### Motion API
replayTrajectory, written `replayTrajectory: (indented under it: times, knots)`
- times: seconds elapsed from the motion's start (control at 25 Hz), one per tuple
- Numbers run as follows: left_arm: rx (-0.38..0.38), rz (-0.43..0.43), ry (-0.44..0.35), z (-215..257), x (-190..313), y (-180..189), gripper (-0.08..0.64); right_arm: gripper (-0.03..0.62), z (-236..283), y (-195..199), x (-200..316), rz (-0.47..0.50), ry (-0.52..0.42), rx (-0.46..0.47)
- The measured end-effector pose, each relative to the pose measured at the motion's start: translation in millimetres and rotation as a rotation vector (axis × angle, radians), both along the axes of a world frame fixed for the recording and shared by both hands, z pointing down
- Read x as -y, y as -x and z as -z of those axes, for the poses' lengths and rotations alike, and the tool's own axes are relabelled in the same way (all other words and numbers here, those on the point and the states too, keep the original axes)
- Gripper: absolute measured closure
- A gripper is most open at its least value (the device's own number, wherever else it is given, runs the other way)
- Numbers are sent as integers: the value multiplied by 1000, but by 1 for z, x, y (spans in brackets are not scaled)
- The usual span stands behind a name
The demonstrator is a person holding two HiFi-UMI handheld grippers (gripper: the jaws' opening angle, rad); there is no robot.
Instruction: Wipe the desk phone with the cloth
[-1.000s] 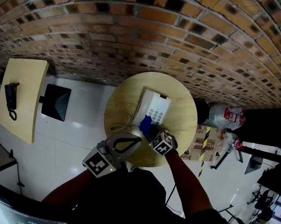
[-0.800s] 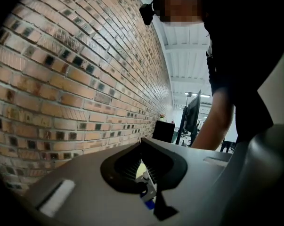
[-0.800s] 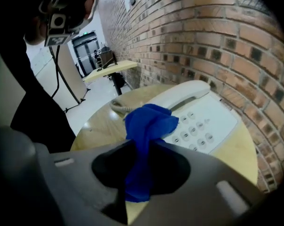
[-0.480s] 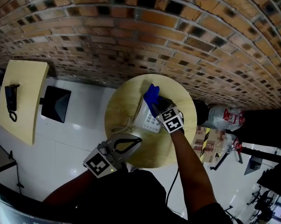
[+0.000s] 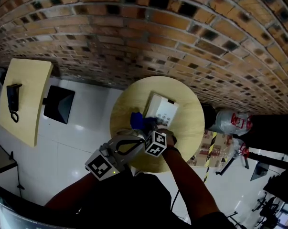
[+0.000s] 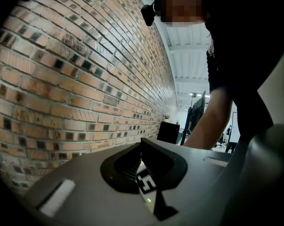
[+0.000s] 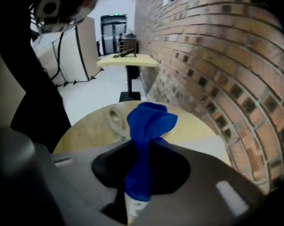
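The white desk phone lies on the round wooden table, its curly cord trailing to the near left. My right gripper is shut on a blue cloth, which sits low over the table just left of the phone's near end. In the right gripper view the cloth bunches up out of the right gripper, with the tabletop and cord beyond it. My left gripper hovers at the table's near edge with nothing in it. The left gripper faces the brick wall, jaws together.
A brick wall runs behind the table. A second wooden table at the left carries a black phone, with a black square base beside it. A white bag and cartons stand on the floor to the right.
My right gripper swept the cloth from the phone's near end up to its far end, then came back down to the near left side. The left gripper stayed put.
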State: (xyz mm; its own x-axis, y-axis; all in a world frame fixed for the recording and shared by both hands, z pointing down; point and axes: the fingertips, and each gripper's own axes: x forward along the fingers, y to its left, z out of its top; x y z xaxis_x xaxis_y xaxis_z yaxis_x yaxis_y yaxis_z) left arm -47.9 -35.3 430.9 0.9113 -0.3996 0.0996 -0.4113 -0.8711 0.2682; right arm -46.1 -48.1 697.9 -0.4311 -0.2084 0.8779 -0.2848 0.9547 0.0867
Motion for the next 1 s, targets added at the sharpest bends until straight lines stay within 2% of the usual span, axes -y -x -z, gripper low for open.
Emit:
replayTrajectory:
  times: [0.08,0.16,0.36,0.52,0.6,0.72,0.8,0.88,0.96,1.0]
  knots:
    - [-2,-5,2,-2,1,-3,572,508,-27,7,-48,62,65,-31]
    - [0,-16,6,-2,0,-7,572,508,-39,4,-73,32,113,-15]
    - [1,-46,4,-3,-1,-16,572,508,-17,-50,-49,-226,116,82]
    - [6,-79,4,-2,-8,-29,572,508,-12,-148,-8,-526,77,104]
    - [10,-98,-4,-2,-10,-35,572,508,-17,-194,9,-630,53,84]
    - [13,-110,-9,-5,-11,-40,572,507,-42,-254,14,-818,102,42]
    - [24,-121,-5,-8,-15,-42,572,506,-58,-283,10,-955,149,49]
    - [28,-125,13,-10,-19,-43,572,505,-66,-294,10,-1034,177,99]
    - [35,-129,20,-12,-20,-44,572,503,-68,-295,13,-1061,188,133]
    - [38,-129,23,-13,-19,-43,572,500,-70,-297,14,-1066,184,121]
